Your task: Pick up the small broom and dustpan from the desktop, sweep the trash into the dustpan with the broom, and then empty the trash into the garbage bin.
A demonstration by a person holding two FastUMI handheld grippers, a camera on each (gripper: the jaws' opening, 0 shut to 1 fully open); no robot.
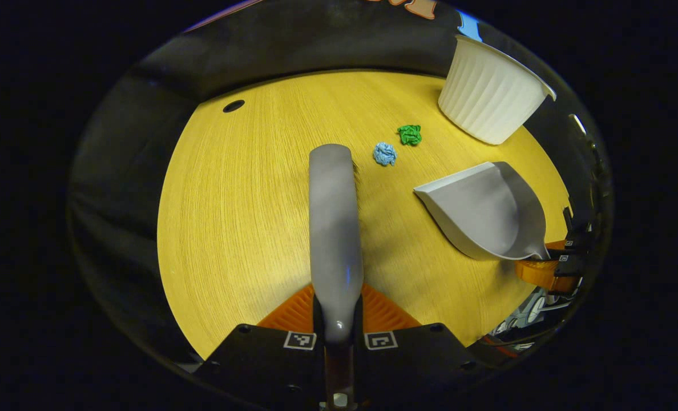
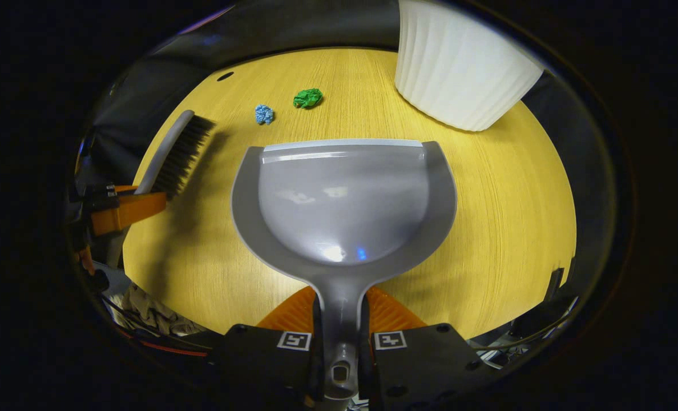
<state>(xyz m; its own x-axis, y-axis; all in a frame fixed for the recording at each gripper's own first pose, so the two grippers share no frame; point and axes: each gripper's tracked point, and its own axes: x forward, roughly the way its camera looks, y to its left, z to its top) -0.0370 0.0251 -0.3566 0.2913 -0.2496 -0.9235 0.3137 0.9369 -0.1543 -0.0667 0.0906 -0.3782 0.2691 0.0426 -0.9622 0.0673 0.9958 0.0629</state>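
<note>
Over the wooden desktop (image 2: 504, 188), from left to right, the left gripper (image 1: 339, 328) clamps the broom (image 1: 334, 228) by its handle, with blue (image 1: 384, 153) and green paper wads (image 1: 410, 135) lying just beyond its tip. Further right, the right gripper (image 2: 340, 337) pinches the dustpan (image 2: 344, 200) by its handle, level above the desk, with the white garbage bin (image 2: 459, 68) standing beyond it.

We see the left gripper (image 1: 339, 319) as a black body with round screw holes and two square black-and-white markers beside the ribbed fingers (image 1: 293, 311). The right gripper (image 2: 340, 319) matches, with red and black cables beneath its body.
</note>
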